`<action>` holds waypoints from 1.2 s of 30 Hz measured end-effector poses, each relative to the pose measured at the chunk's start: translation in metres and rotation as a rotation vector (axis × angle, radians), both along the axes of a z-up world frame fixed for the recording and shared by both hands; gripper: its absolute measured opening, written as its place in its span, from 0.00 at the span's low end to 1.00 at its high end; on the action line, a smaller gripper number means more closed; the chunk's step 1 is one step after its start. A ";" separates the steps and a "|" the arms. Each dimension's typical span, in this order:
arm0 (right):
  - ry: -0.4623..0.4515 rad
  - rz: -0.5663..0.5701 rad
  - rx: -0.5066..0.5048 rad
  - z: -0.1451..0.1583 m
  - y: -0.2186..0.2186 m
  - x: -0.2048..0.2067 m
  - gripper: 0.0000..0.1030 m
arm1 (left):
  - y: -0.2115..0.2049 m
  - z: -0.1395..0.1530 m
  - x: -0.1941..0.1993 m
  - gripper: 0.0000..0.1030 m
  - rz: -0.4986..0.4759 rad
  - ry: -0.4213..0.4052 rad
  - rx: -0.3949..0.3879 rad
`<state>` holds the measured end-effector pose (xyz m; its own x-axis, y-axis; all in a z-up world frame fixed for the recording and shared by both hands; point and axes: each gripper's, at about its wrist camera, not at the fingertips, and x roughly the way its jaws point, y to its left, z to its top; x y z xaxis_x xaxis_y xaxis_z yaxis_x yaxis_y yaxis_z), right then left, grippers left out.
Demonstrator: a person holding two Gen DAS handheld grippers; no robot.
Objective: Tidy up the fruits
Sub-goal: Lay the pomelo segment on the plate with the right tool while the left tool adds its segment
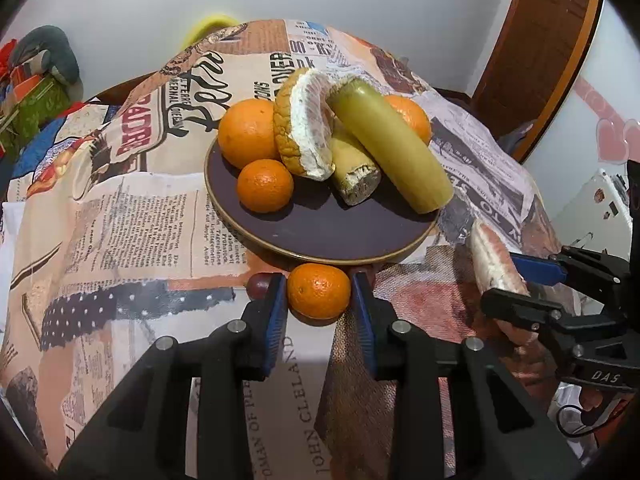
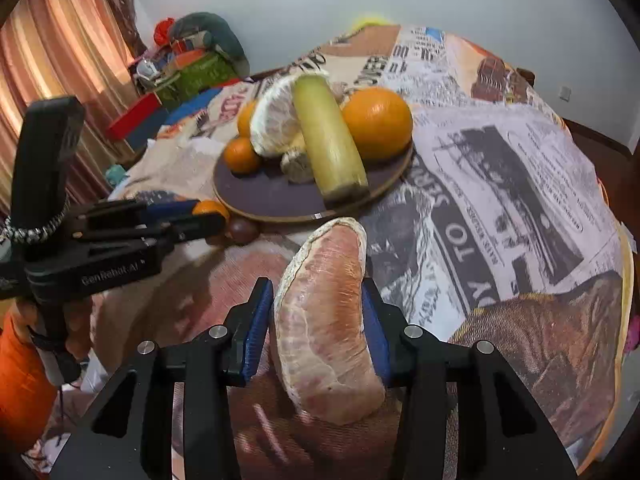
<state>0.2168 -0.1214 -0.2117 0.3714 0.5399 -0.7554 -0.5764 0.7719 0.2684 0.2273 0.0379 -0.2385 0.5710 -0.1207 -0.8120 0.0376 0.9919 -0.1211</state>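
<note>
A dark round plate [image 1: 320, 236] [image 2: 264, 196] holds two large oranges, a small tangerine [image 1: 265, 185], a pomelo wedge [image 1: 308, 124] and two greenish cane pieces [image 1: 390, 144]. My left gripper [image 1: 319, 292] is shut on a small tangerine [image 1: 319, 290] just in front of the plate's near rim; it shows in the right wrist view [image 2: 210, 209] too. My right gripper [image 2: 318, 300] is shut on a peeled pink pomelo segment [image 2: 326, 320], to the right of the plate; the segment also shows in the left wrist view [image 1: 496, 258].
A small dark red fruit [image 1: 258, 284] [image 2: 243, 231] lies on the newspaper-print tablecloth [image 1: 132, 216] beside the left gripper's finger. Boxes and cloth clutter [image 2: 188, 64] stand at the far left. A wooden door [image 1: 536, 40] is at the right.
</note>
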 end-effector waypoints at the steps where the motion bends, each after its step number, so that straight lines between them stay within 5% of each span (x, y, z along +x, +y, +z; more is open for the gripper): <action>1: -0.005 0.000 0.006 0.003 0.000 0.000 0.39 | 0.001 0.003 -0.001 0.32 0.001 -0.007 -0.004; 18: -0.140 0.017 0.079 0.050 0.040 0.024 0.39 | 0.026 0.039 -0.009 0.32 0.037 -0.100 -0.025; 36: -0.144 0.055 0.072 0.043 0.078 0.057 0.39 | 0.033 0.019 0.023 0.32 0.021 -0.066 -0.047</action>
